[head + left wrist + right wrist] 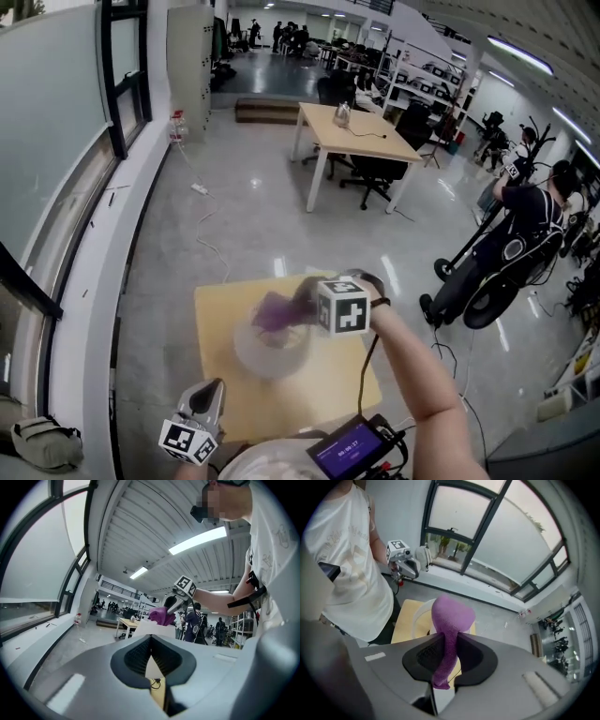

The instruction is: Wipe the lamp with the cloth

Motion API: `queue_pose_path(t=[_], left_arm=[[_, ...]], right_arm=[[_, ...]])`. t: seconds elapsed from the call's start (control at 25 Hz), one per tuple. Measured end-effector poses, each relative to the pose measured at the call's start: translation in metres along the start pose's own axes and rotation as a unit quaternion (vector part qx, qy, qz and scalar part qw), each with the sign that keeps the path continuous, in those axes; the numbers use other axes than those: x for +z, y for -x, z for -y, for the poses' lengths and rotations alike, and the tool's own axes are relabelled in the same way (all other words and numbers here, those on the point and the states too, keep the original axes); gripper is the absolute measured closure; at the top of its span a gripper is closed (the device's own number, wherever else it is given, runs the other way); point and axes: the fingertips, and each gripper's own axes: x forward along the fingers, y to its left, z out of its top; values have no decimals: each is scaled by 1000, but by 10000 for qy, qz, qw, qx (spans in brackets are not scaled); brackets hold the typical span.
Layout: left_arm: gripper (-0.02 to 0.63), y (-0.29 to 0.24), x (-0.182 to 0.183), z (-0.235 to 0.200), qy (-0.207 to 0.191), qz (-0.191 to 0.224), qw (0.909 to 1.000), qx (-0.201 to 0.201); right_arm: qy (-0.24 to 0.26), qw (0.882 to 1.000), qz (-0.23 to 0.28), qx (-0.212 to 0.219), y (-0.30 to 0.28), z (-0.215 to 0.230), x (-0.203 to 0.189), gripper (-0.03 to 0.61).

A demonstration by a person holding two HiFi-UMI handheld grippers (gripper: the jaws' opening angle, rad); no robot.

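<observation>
The lamp's white round shade point(271, 350) stands on a small wooden table point(217, 319). A purple cloth point(276, 310) hangs bunched just above the shade, pinched in my right gripper point(300, 303), which points steeply down. In the right gripper view the cloth point(452, 616) runs between the pads of the right gripper point(449, 637) over the shade point(420, 615). My left gripper point(210, 390) hovers level at the table's near left corner, shut and empty. In its own view the left gripper point(151, 639) faces the shade point(150, 629) and the cloth point(161, 616).
A window wall point(56, 141) runs along the left, with a bag point(42, 441) on the floor below it. A larger table point(352, 131) with office chairs stands beyond. A person point(525, 216) stands at the right beside wheeled equipment. A cable point(211, 239) trails across the floor.
</observation>
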Motion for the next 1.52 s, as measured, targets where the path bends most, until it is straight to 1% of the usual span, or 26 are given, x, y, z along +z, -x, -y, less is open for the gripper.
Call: queue_pose_path(t=[0.08, 0.12, 0.2, 0.28, 0.36, 0.44, 0.48, 0.64, 0.76, 0.84, 0.92, 1.0, 1.12, 1.2, 1.28, 1.36, 1.52], left_arm=[[614, 1, -2, 4, -45, -22, 9999, -103], [614, 2, -3, 7, -41, -37, 9999, -149], [614, 4, -7, 16, 4, -82, 9997, -233], [614, 4, -18, 25, 32, -157, 9993, -331], [614, 4, -27, 35, 47, -227, 9989, -410], [614, 5, -31, 43, 36, -259, 9985, -488], [614, 4, -31, 48, 12, -265, 9982, -533], [614, 3, -34, 75, -114, -309, 9977, -600], [614, -9, -26, 85, -243, -236, 9977, -595], [614, -26, -18, 87, -285, -194, 9975, -616], [614, -36, -22, 88, -235, -230, 9982, -508], [614, -42, -29, 100, -96, -291, 9988, -372], [614, -50, -38, 124, 140, -293, 9994, -138], [614, -59, -41, 140, 149, -276, 9995, -27], [614, -64, -45, 152, 71, -312, 9995, 11], [614, -67, -51, 161, -9, -372, 9993, 55], [614, -74, -48, 180, -79, -343, 9991, 252]], right_arm=[[-426, 9972, 482, -379, 16, 3, -2, 499], [-671, 9933, 753, -557, 25, 3, -3, 499], [-1173, 9804, 1343, -837, 41, -1, -5, 499], [-1671, 9613, 1961, -972, 53, -12, -9, 499], [-2163, 9383, 2500, -1012, 60, -25, -18, 499], [-2593, 9160, 2885, -1024, 64, -38, -27, 499], [-2753, 9068, 3024, -1024, 66, -44, -31, 499], [-3170, 8716, 3605, -999, 78, -77, -57, 499], [-3282, 8420, 4144, -1078, 93, -87, -76, 499], [-3268, 8285, 4400, -1150, 101, -79, -84, 498], [-3354, 8161, 4574, -1109, 100, -80, -96, 497], [-3450, 8078, 4669, -1023, 98, -91, -111, 497], [-3569, 7991, 4758, -877, 95, -114, -143, 497], [-3652, 7918, 4820, -861, 97, -124, -166, 497], [-3724, 7863, 4855, -859, 96, -134, -185, 497], [-3782, 7844, 4843, -843, 91, -146, -198, 497], [-3784, 7867, 4826, -708, 73, -168, -212, 495]])
